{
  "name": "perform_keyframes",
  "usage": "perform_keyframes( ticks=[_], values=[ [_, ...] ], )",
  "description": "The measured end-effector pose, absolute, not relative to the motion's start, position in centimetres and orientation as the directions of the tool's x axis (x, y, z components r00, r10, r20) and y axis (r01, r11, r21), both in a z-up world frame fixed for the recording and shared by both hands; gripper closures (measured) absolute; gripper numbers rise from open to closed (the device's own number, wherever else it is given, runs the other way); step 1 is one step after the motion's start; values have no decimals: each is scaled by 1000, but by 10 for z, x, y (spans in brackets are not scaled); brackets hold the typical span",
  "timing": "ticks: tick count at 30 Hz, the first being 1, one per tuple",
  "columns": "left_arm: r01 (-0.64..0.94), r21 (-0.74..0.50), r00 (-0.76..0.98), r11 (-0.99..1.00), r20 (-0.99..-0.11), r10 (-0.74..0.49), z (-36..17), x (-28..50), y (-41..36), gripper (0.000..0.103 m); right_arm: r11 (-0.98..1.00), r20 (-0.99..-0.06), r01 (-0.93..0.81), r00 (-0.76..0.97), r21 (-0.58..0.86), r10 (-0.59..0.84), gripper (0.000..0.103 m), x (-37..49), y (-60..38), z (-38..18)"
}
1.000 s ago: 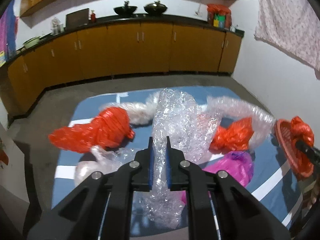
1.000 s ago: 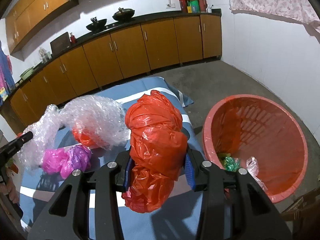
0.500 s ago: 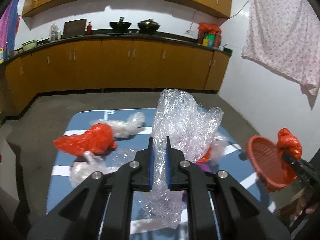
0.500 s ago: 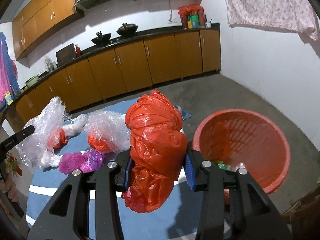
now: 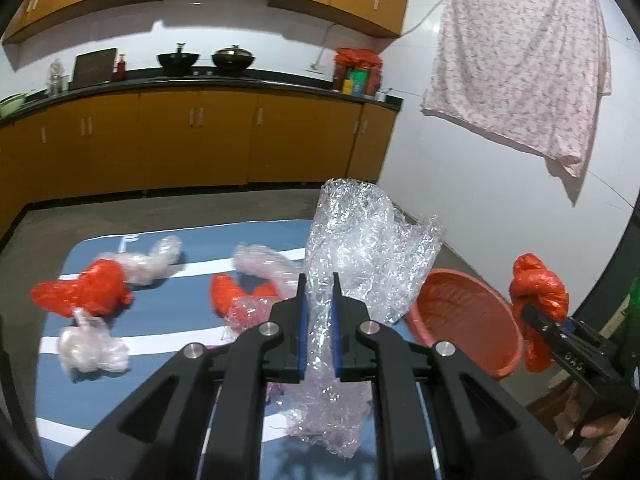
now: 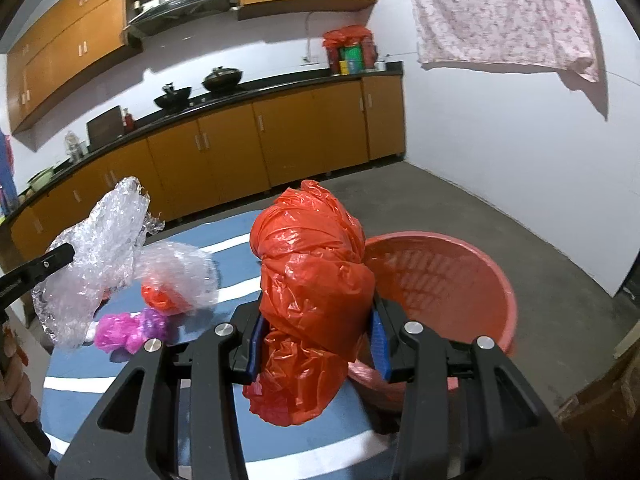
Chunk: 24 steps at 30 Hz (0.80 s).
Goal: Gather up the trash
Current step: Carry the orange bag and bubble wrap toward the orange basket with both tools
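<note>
Trash here looks light, soft and crushable: bubble wrap pinched narrowly in the left claw, red bag squeezed mid-bundle in the right claw, basket just beyond.

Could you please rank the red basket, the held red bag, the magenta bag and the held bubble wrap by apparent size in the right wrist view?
1. red basket
2. red bag in the right gripper; nearness enlarges it
3. bubble wrap; real order with the bag unsure
4. magenta bag
</note>
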State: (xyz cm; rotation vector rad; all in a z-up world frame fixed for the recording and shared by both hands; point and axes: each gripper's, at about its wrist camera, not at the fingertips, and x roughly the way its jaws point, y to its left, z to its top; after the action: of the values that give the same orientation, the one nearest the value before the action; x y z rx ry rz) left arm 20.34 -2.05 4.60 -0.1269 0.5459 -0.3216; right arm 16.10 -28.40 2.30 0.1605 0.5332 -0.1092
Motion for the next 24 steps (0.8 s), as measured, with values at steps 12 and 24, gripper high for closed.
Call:
perform_keyframes(
  ticks=[12,24],
  values=[
    [375,-214,751,902,-501,-431,37,213,-97,93,961,-529,249,836,124,-148,61,153,-331,12],
    [441,-232,695,867,-524,-493,16,233,-160,93,941,-546,310,816,134,-191,61,158,-362,-3]
  ],
)
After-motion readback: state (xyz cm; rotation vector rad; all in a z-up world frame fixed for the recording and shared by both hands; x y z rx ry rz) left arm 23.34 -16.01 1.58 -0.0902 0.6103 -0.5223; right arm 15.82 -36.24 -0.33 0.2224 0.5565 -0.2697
